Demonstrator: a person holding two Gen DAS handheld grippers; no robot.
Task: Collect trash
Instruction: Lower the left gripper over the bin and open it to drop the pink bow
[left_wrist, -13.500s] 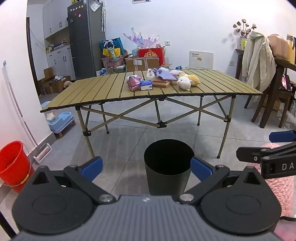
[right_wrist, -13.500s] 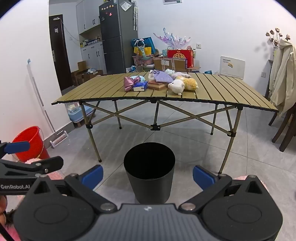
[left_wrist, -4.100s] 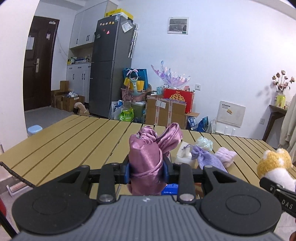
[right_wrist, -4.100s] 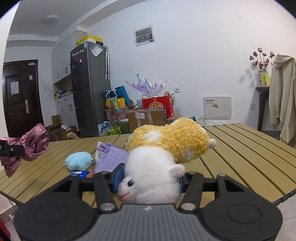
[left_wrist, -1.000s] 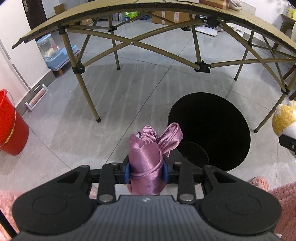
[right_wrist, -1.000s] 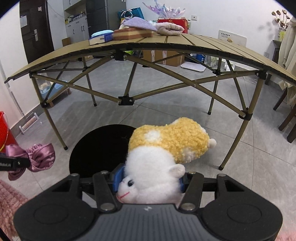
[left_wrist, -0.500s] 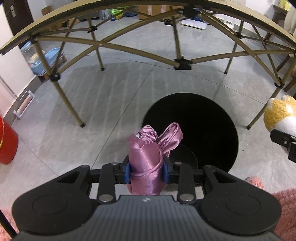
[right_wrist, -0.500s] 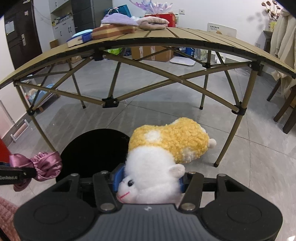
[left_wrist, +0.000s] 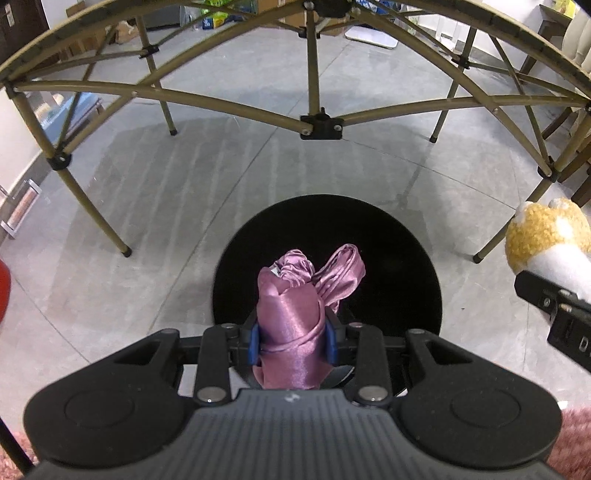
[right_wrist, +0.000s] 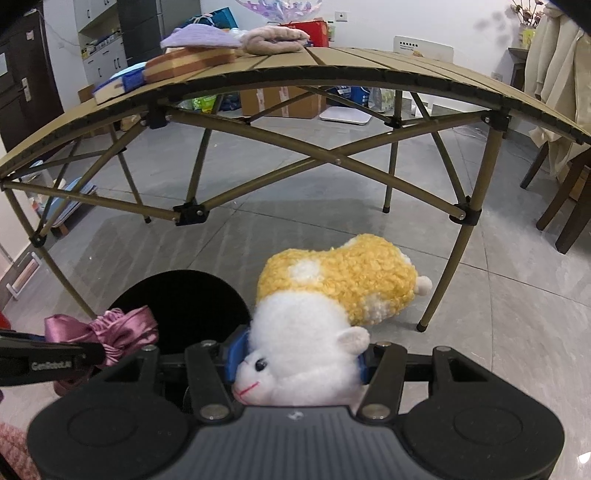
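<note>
Left gripper, tilted steeply downward, is clamped on a pink satin bow directly above the open black bin. Right gripper, pitched less steeply, is clamped on a yellow-and-white plush toy, just right of the bin's rim. Bare floor surrounds the bin; the folding table stands beyond it.
</note>
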